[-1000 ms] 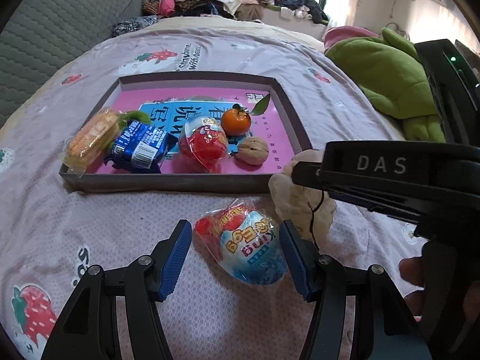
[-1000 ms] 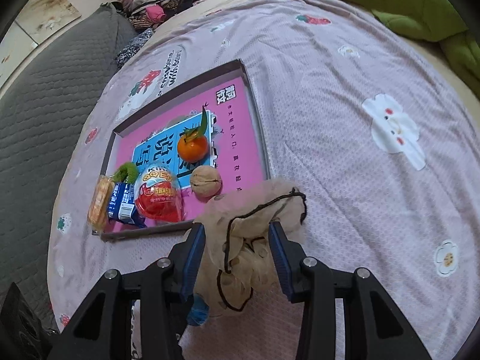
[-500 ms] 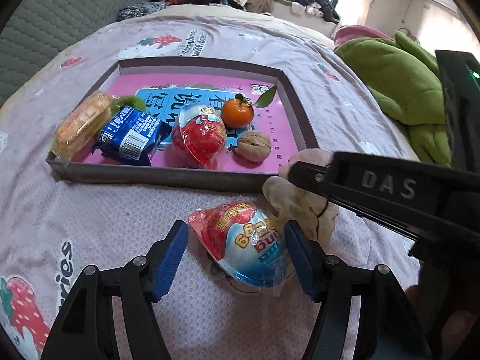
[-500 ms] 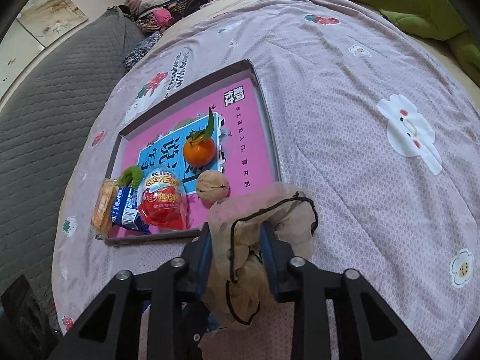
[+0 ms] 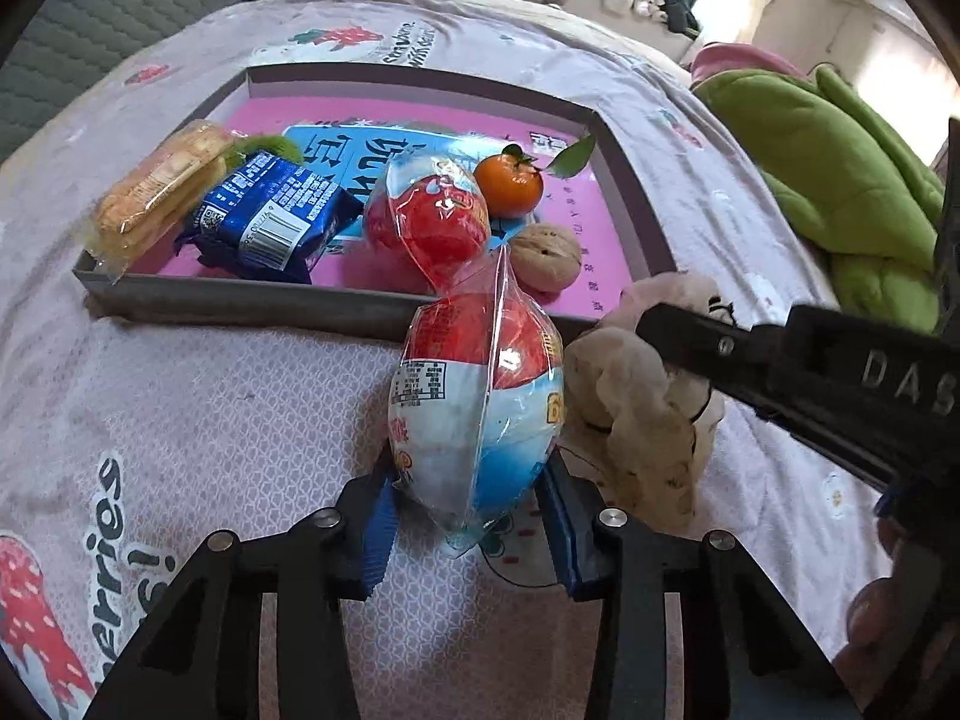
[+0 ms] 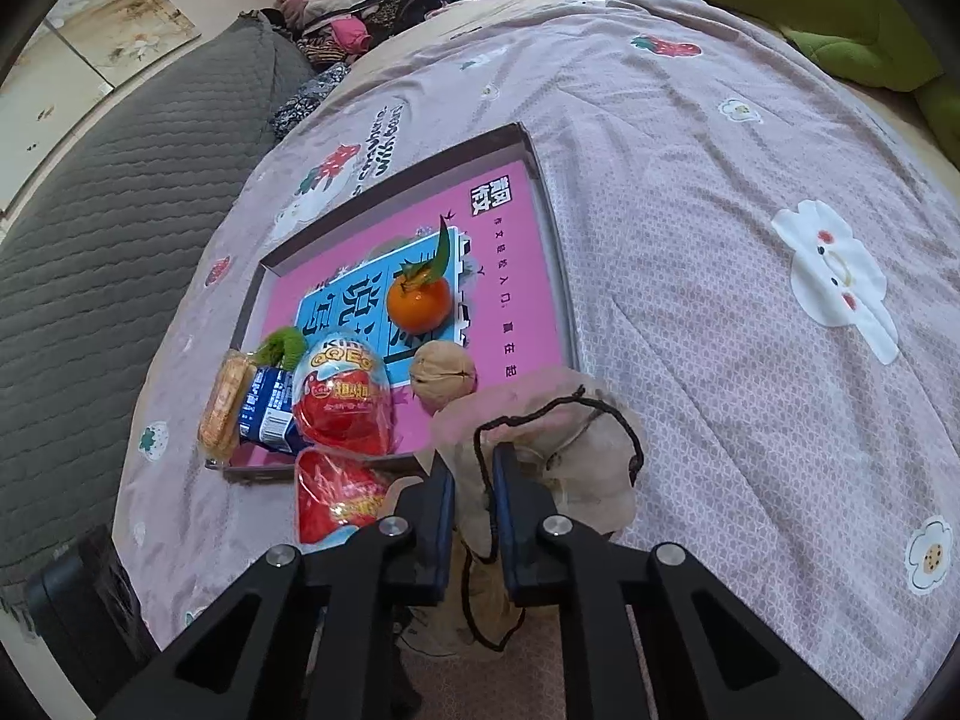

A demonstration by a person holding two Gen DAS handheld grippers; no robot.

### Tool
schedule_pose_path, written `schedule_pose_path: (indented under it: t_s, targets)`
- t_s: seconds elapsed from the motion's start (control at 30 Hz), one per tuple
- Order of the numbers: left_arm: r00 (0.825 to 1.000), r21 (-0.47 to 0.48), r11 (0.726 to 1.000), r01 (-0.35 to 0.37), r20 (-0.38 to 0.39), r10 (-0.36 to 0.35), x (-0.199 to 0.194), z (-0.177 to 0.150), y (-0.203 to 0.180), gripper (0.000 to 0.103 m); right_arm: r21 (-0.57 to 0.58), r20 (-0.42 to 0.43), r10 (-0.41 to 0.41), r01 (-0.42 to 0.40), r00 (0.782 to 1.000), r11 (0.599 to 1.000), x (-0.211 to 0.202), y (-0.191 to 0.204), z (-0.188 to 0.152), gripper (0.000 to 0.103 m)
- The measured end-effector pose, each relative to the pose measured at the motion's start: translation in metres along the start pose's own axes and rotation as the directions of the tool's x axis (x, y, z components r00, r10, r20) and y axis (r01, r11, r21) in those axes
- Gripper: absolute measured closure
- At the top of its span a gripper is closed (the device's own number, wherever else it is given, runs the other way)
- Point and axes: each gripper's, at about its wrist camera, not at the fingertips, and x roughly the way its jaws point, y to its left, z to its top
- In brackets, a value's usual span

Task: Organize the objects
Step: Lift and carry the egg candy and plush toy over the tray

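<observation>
A wrapped red, white and blue egg toy (image 5: pixel 474 384) stands on end on the lilac bedspread, just before the tray. My left gripper (image 5: pixel 471 498) has it between its blue pads; the jaws are closing and press on its lower part. Right beside it lies a beige drawstring pouch (image 6: pixel 570 438), and my right gripper (image 6: pixel 474 480) is shut on the pouch's cloth. The grey-rimmed pink tray (image 5: pixel 252 294) holds a biscuit pack (image 5: pixel 162 192), a blue packet (image 5: pixel 270 216), a second egg toy (image 5: pixel 432 216), a tangerine (image 5: pixel 510 186) and a walnut (image 5: pixel 546 258).
A green plush toy (image 5: pixel 828 168) lies to the right on the bed. A grey quilted cushion (image 6: pixel 120 210) borders the left side, with a pile of clothes (image 6: pixel 372 6) behind. A person's hand (image 5: pixel 870 618) holds the right gripper.
My left gripper came down around the egg toy and closed on it, and the egg tipped up from lying flat onto its end. The right gripper's jaws closed tight on the pouch.
</observation>
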Motion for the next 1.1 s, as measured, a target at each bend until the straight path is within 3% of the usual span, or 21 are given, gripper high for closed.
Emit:
schedule_pose_path:
  t_s: [0.37, 0.67, 1.1]
  targets:
    - [0.995, 0.048, 0.995, 0.089, 0.046, -0.091, -0.008, 0.004, 0.001, 0.06, -0.023, 0.01, 0.009, -0.008, 1.0, 1.0, -0.003, 0.003, -0.004, 0.091]
    - [0.992, 0.063, 0.995, 0.077, 0.099, -0.083, -0.021, 0.005, 0.009, 0.06, -0.042, 0.034, 0.026, -0.025, 0.999, 0.999, -0.012, 0.008, -0.004, 0.091]
    - [0.982, 0.076, 0.996, 0.05, 0.179, -0.063, -0.059, 0.013, 0.024, 0.06, -0.126, 0.104, 0.036, -0.023, 0.994, 0.992, -0.047, 0.044, -0.001, 0.091]
